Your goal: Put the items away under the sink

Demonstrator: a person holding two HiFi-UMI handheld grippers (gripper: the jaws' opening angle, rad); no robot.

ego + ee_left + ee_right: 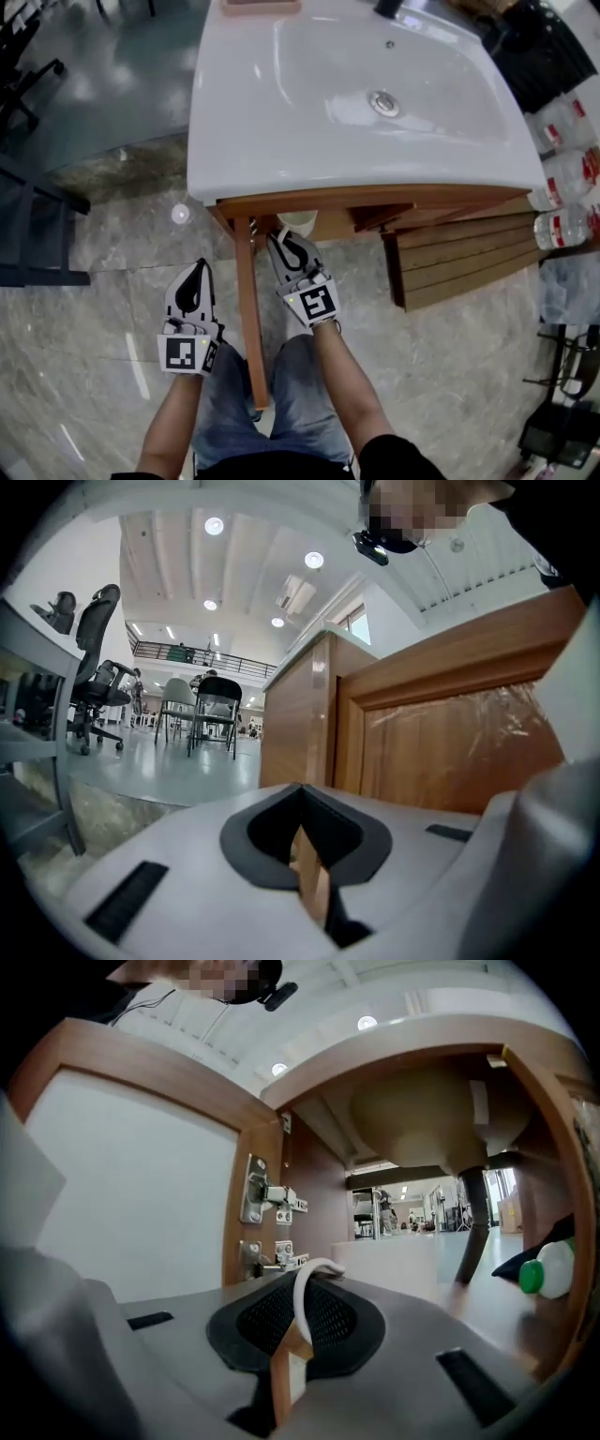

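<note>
A white sink [281,141] tops a wooden cabinet whose door [247,309] stands open, edge-on between my two grippers. My right gripper [283,242] is low at the cabinet opening and points inside. In the right gripper view my right gripper [305,1288] is shut on a thin white loop [302,1302], seemingly the handle of a pale container [389,1262] just ahead of it. My left gripper [197,272] is outside the door to the left. In its own view my left gripper [302,799] is shut and holds nothing, facing the door's wooden front [450,733].
Inside the cabinet are the basin's underside [422,1119], a dark drain pipe [473,1218], door hinges [267,1194] and a green-capped bottle [548,1269] at the right. Plastic water bottles [562,178] and wooden slats [459,258] lie right of the cabinet. Office chairs [98,667] stand left.
</note>
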